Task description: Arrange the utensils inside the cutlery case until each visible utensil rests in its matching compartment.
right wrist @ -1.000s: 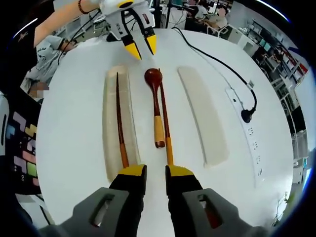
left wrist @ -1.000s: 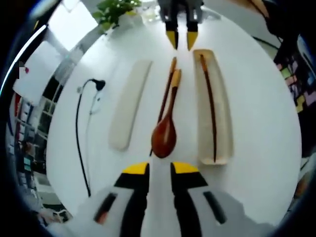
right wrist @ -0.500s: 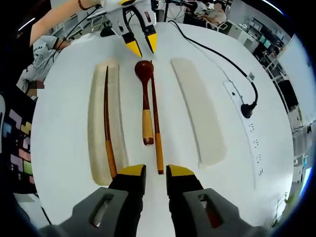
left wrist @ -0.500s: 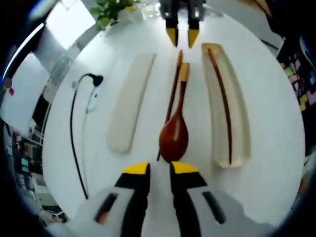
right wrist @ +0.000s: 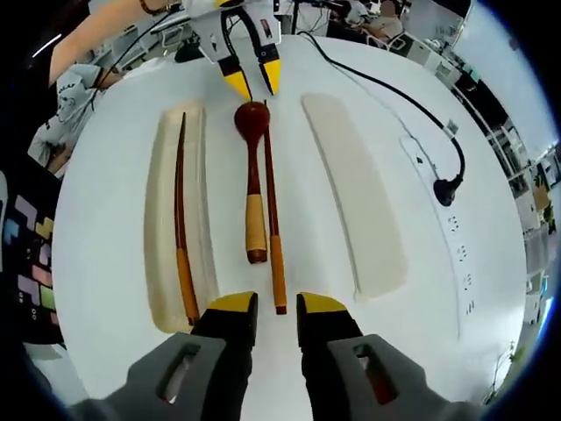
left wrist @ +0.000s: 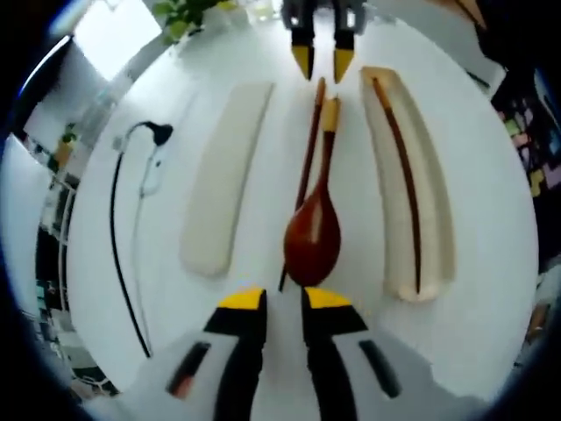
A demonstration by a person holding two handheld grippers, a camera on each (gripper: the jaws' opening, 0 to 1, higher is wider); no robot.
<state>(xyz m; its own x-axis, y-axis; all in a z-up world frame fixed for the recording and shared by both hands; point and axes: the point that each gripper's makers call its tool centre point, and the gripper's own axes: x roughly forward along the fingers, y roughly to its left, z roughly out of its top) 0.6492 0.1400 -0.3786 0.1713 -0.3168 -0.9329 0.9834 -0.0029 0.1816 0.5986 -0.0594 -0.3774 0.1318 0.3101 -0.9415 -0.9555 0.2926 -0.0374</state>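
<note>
Two trays lie on the white bench in the left gripper view: an empty lid-like tray left of centre and the cutlery case on the right, one chopstick resting in it. Compared with a second ago, the left gripper has crept closer to the spoon, whose bowl now sits just above its slightly parted, empty jaws at the bottom of the frame. The second chopstick lies beside the spoon, outside any tray, so sorting is unfinished. The right gripper hangs at top centre.

In the right gripper view, the right gripper has likewise edged nearer; the loose chopstick's end lies just above its narrowly open, empty jaws. The spoon points upward toward the left gripper. The case holding its chopstick runs down the left, the empty tray down the right. A power strip and cable trail along the right edge; office clutter and a person's arm crowd the upper left.
</note>
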